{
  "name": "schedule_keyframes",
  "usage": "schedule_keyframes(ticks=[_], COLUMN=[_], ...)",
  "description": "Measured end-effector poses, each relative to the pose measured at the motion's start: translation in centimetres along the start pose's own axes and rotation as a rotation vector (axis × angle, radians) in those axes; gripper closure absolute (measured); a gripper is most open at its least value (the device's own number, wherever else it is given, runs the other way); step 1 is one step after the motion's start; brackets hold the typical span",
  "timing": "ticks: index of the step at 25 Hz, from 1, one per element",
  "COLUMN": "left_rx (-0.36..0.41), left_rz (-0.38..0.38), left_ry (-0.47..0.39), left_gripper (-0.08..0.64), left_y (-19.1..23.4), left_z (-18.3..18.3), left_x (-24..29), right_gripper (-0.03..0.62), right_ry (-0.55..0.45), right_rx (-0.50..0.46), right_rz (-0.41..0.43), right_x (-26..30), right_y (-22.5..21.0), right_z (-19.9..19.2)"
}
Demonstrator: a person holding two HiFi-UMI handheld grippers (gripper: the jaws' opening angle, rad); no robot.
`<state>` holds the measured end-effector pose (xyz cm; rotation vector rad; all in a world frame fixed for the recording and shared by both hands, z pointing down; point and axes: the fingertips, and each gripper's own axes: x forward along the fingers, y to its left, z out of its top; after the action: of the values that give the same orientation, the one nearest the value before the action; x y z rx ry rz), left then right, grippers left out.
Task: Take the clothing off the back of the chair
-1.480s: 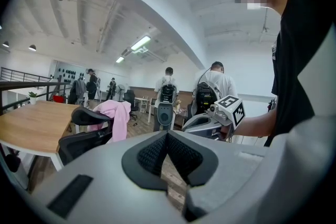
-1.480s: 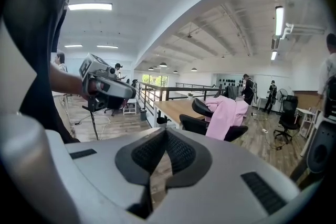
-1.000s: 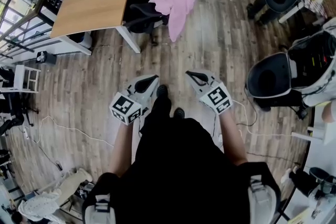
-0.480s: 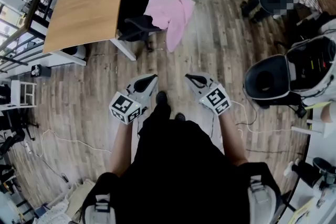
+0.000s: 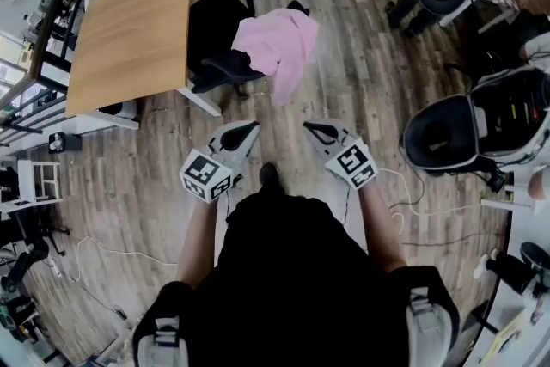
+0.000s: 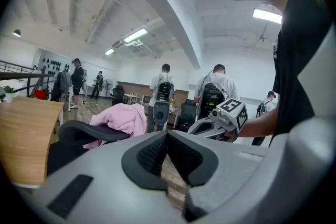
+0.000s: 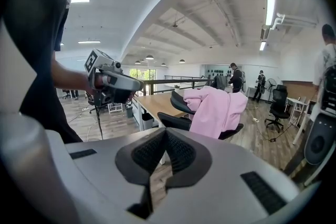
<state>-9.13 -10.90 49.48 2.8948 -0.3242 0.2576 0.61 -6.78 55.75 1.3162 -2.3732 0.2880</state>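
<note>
Hanging over the back of the black chair [image 5: 213, 21] is the pink clothing [image 5: 277, 45]. One long piece of it droops down toward the wooden floor [image 5: 352, 64]. The chair stands just beside a long brown worktop [image 5: 133, 21].

A person in a black top [image 5: 292, 271] stands well apart from the chair and faces it. Each hand holds a gripper out in front. The left gripper [image 5: 247, 130] and the right gripper [image 5: 311, 130] are side by side with a gap between them, and both point toward the chair.

On the left gripper, the fingers [image 6: 152, 153] are pressed tight together and hold nothing. On the right gripper, the fingers [image 7: 149, 152] are pressed together too and also hold nothing. Both grippers are far from the clothing.

In the left gripper view, other people [image 6: 215, 93] stand far off in the room with packs on their backs.
</note>
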Motion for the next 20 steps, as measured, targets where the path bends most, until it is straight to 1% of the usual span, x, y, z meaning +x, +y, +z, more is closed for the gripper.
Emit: schedule_keyframes(ticks=[10,15,20], left_rx=[0.03,0.022,0.022], left_rz=[-0.068,-0.085,-0.088], left_ry=[-0.002,0.002,0.005], left_gripper=[0.558,0.558,0.558], left_y=[4.8,6.8,8.0], left_z=[1.2,1.1,1.2], left_x=[1.9,2.2,2.1], right_gripper=[0.594,0.594,0.594], right_ry=[-0.006,0.003,0.011], right_rx=[0.02,0.041,0.047], right_rz=[-0.057,-0.097,-0.114], right_x=[3.1,3.9,4.6], right_y=[-2.4,-3.6,-4.1], right_z=[1.2,1.4,1.4])
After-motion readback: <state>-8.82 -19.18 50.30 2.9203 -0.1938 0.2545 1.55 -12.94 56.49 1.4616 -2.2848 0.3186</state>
